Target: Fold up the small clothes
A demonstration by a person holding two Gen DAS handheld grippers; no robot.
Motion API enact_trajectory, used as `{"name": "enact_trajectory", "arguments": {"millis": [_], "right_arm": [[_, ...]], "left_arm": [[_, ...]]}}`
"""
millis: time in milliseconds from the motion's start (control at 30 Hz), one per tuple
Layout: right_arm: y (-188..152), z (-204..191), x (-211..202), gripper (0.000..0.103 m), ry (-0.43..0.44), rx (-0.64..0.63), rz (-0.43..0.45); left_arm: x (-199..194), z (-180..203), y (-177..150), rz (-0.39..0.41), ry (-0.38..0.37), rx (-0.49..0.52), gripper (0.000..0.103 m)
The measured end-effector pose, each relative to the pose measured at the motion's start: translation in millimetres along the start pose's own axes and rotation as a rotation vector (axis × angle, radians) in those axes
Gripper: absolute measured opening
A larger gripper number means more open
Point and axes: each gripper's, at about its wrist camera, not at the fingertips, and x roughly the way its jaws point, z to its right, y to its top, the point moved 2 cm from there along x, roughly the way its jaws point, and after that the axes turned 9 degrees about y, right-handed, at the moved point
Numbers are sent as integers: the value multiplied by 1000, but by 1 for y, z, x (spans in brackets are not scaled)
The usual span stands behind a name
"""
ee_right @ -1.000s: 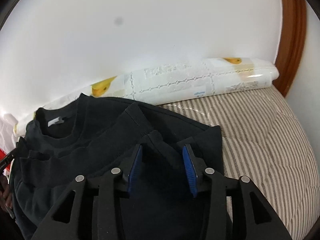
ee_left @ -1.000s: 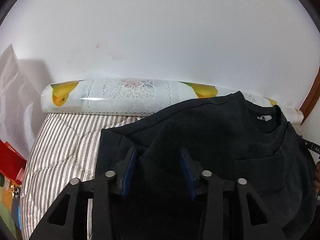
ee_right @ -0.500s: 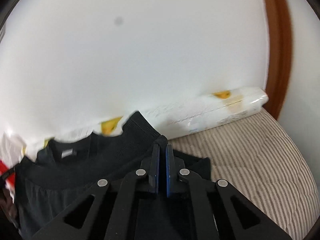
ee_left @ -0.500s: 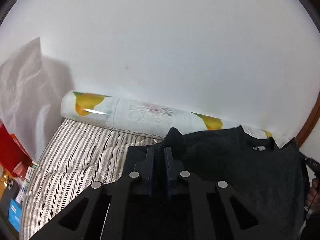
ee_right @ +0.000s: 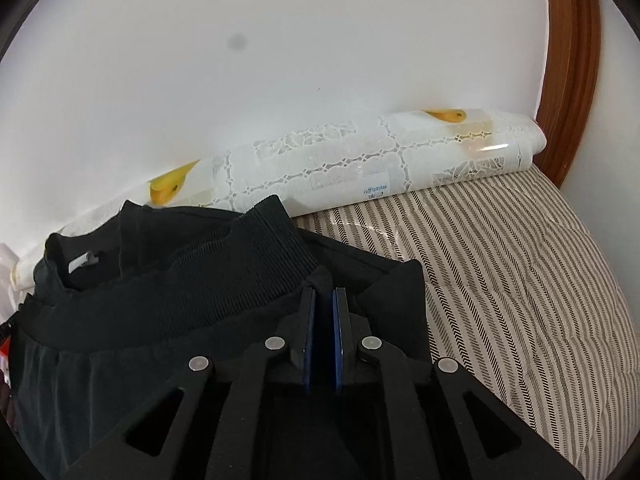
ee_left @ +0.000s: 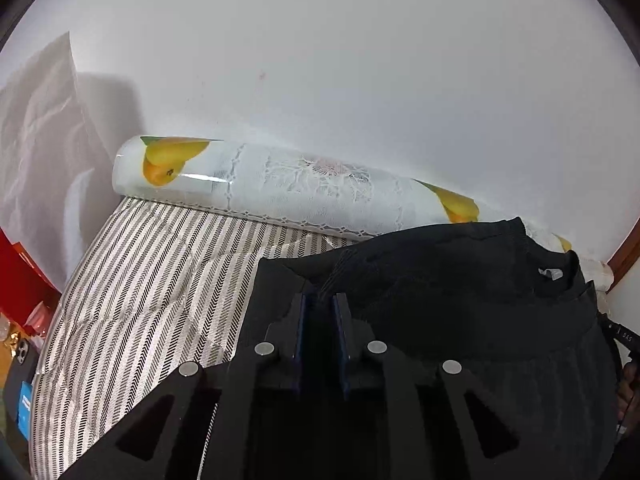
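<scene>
A black sweatshirt [ee_left: 460, 292] lies on the striped bed cover [ee_left: 152, 280], its collar with a white label toward the wall. My left gripper [ee_left: 320, 300] is shut on a pinch of its black fabric near the garment's left edge. In the right wrist view the sweatshirt [ee_right: 160, 312] shows its ribbed band [ee_right: 240, 280] folded up toward the collar. My right gripper [ee_right: 324, 294] is shut on the right end of that ribbed band, just above the cover [ee_right: 520, 280].
A plastic-wrapped roll with a yellow fruit print [ee_left: 280, 192] lies along the white wall and shows in the right wrist view [ee_right: 360, 172]. A brown wooden frame [ee_right: 572, 60] stands at the right. Red items and clutter [ee_left: 16, 280] sit beside the bed's left edge.
Both grippers were open over the sweatshirt a second ago, then shut on its fabric and lifted it. Now both have come down lower and forward with the fabric held.
</scene>
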Motion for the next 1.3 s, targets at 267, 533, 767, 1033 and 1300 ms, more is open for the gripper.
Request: {"name": "enact_trajectory", "arguments": {"millis": [267,533,767,1033,1300], "right_arm": [[-5,-10,-4,10,-34,-42,-7],[-8,-20,-4,10,-75,-84,-8],[-8,-19,-4,10,-69,-80,-7],[-9,-13,-6,11,-53,-65,3],[-10,-13,-6,11,-64,-68,5]], "left_arm": [[5,5,-1,-12,10,13,18],[9,12,-1,-4,65,46,46],[11,11,0,-2,69,46,46],[-1,7,-2,33,89,33,59],[-6,7,-14,19,85,74,63]]}}
